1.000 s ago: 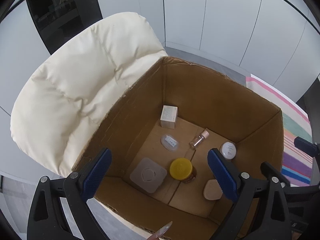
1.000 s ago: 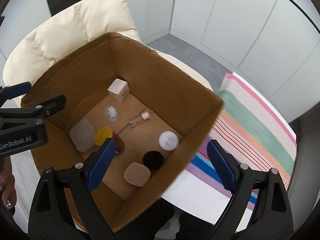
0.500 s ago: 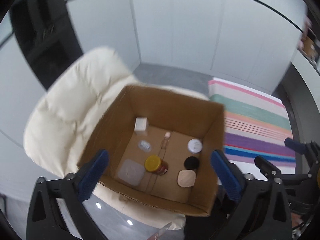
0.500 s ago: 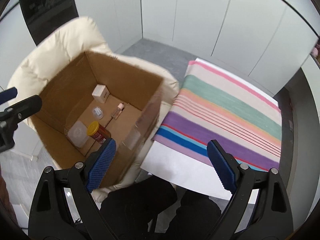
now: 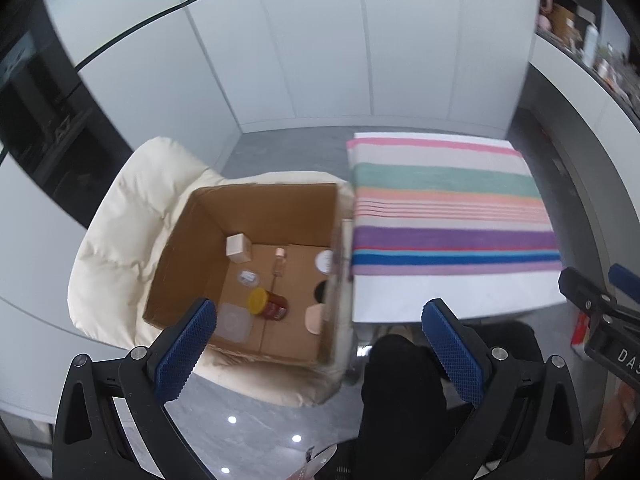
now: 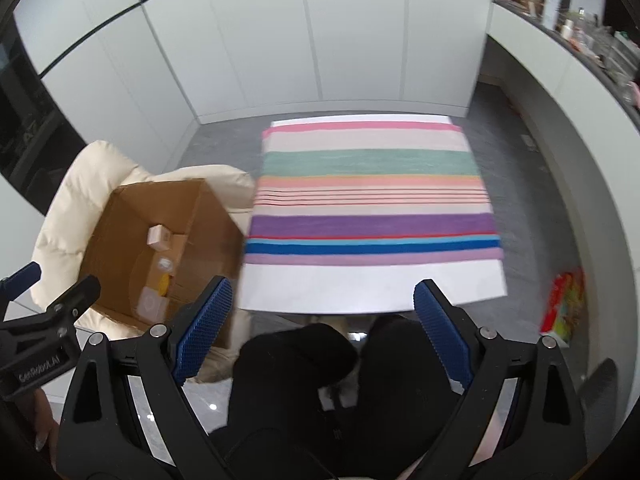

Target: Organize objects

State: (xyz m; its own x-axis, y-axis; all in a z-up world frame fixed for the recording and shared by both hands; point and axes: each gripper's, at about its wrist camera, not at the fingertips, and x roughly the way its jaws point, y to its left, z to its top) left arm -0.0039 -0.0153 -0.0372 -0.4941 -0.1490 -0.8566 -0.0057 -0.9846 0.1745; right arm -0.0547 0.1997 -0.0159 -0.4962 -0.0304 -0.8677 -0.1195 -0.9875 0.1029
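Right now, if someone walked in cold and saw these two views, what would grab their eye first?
Probably the striped cloth, its pink, green, purple and blue bands spread over the table in the middle of the right wrist view. Next, the open cardboard box sitting on a cream padded chair to the left of the table, with small things inside, notably a yellow-lidded jar. The left gripper and right gripper both hang open and empty above.

One box, eight small things inside it, two grippers.

One cardboard box [image 5: 276,204] sits on one cream cushion [image 5: 120,232], holding one small carton [image 5: 239,247], one vial [image 5: 279,263], one yellow-lidded jar [image 5: 267,303], one clear square lid [image 5: 235,321], one small clear cap [image 5: 248,277], one white round lid [image 5: 325,261], one black round lid [image 5: 321,292] and one beige compact [image 5: 315,319]. Beside them, one striped cloth [image 6: 372,200].
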